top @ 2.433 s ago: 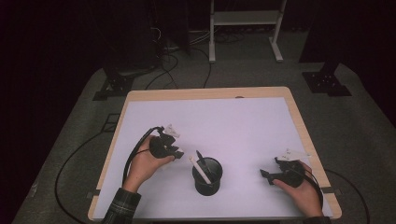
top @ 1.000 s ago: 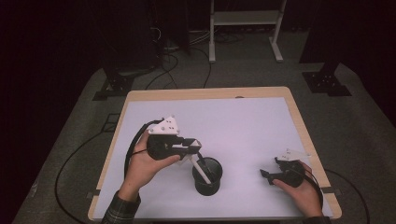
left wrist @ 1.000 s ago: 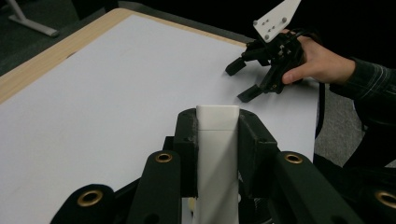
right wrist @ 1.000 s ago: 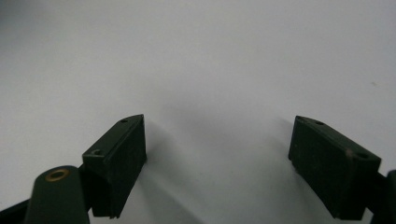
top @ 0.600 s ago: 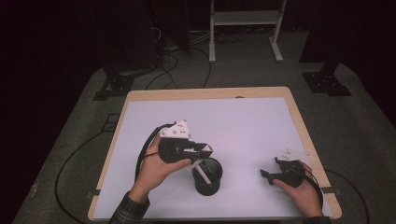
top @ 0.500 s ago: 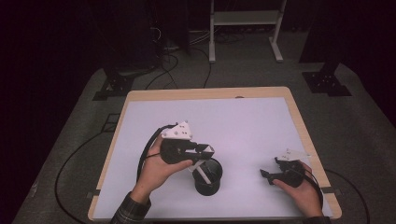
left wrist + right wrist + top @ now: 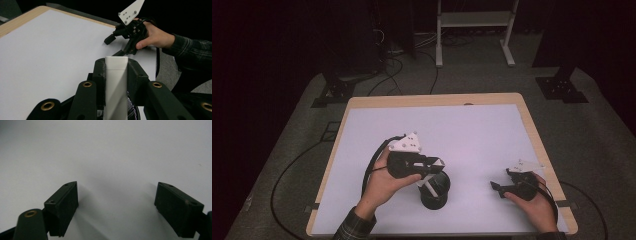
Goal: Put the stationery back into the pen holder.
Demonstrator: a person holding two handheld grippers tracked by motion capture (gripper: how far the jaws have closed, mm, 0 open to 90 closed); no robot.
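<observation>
On the white table [image 7: 472,125], the black mesh cup [image 7: 435,190] stands near the front edge, open room all round. Directly above it the left gripper [image 7: 116,75] pinches a white stick [image 7: 116,85], long axis slanting down into the cup. Well to the cup's right, the right gripper [image 7: 116,207] rests spread and empty

The left gripper [image 7: 432,167] is held in the left hand [image 7: 384,181], jaws clamped on a white flat bar [image 7: 116,82]. The right gripper [image 7: 501,187] rests low in the right hand [image 7: 534,204], jaws spread wide with nothing between them.
</observation>
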